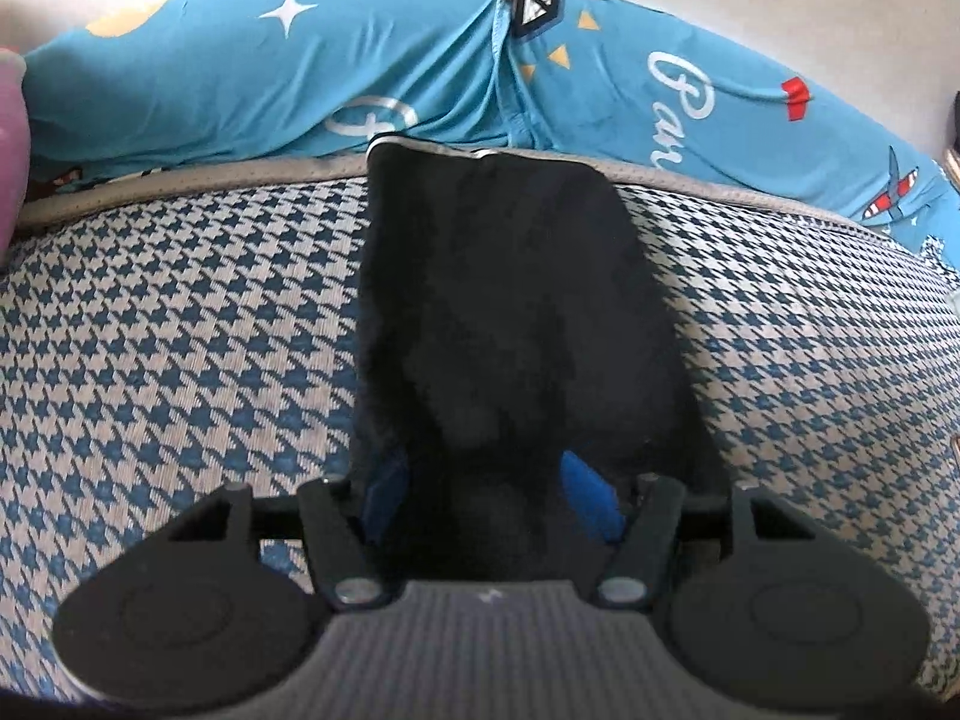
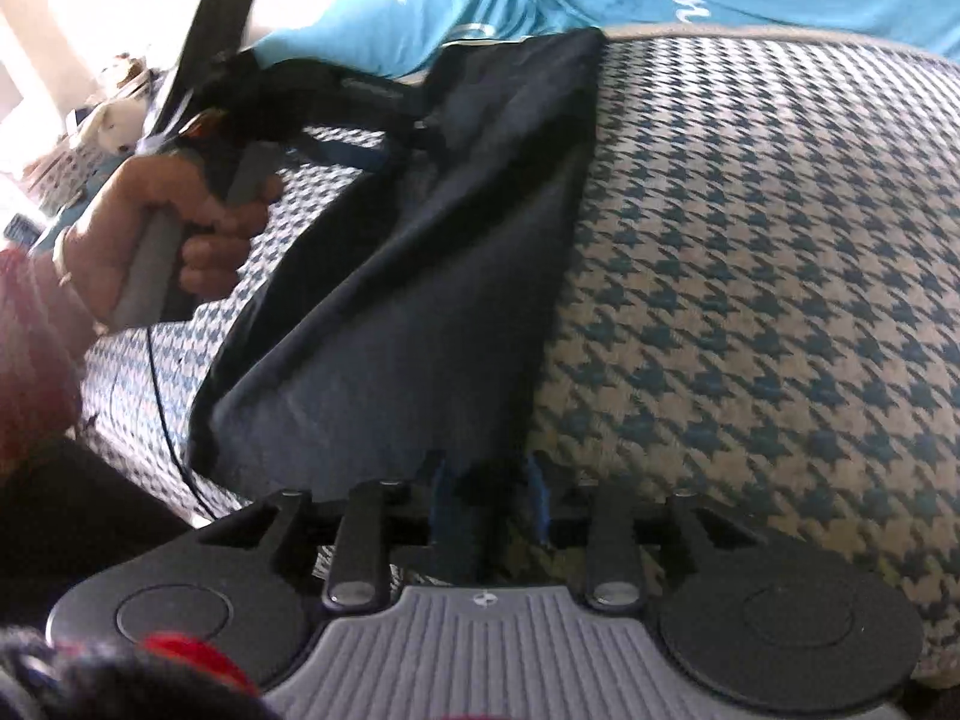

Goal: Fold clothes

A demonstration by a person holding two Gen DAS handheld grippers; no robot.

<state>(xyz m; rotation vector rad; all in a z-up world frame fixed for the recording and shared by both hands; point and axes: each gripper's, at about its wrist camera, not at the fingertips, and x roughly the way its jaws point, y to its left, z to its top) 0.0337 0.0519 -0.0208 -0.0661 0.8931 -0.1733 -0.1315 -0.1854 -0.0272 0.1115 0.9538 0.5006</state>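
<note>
Houndstooth-covered bed (image 2: 780,240) is bearing a dark garment (image 2: 420,276), which is being gripped at its near edge by both the left tool (image 1: 486,480) and the right tool (image 2: 486,480), each clenched on cloth, mid-fold, a lift forward being judged next.

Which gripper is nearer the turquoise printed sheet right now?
Left. The left gripper holds the dark garment up near the turquoise sheet; the right gripper grips the garment's opposite, nearer end.
</note>
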